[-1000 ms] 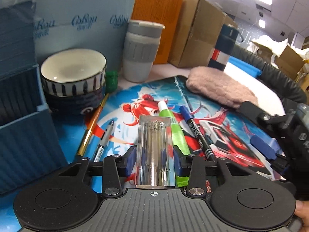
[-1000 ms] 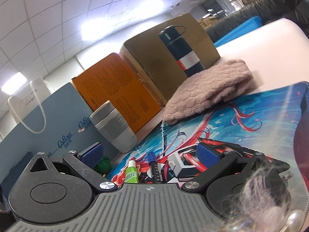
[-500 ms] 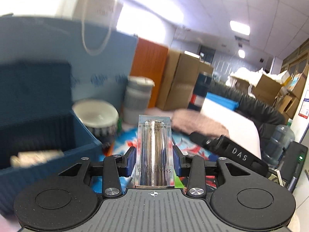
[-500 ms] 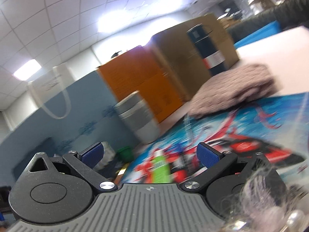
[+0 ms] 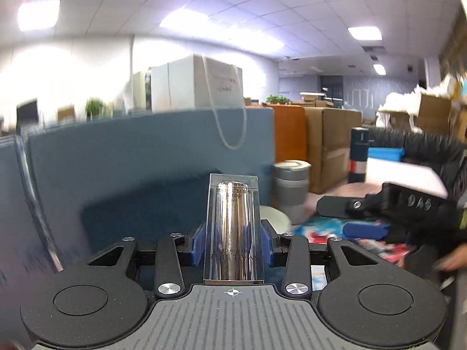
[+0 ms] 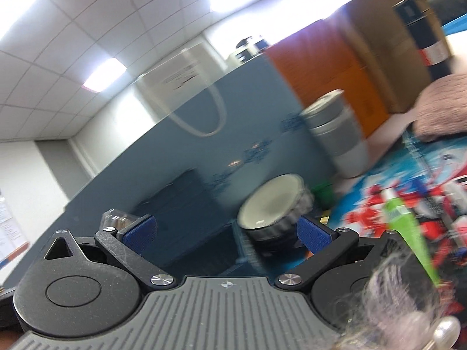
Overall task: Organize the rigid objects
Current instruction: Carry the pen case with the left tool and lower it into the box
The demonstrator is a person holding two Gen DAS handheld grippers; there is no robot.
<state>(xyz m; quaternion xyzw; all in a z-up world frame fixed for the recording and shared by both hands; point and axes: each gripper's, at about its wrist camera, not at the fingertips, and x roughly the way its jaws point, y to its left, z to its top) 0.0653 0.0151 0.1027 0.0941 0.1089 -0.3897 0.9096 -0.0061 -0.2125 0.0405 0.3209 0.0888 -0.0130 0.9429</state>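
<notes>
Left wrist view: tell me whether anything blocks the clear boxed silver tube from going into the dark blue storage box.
Nothing visible does. The left gripper holds the clear boxed silver tube directly before the dark blue storage box; the bowl and grey cup stand off to the right.

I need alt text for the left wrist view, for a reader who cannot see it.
The left gripper holds a clear box with a silver cylinder upright between its blue pads, above a dark blue bin. Behind stand a grey cup and cardboard boxes.

Bowl (image 6: 270,204) (left of mug (image 6: 338,134))
</notes>
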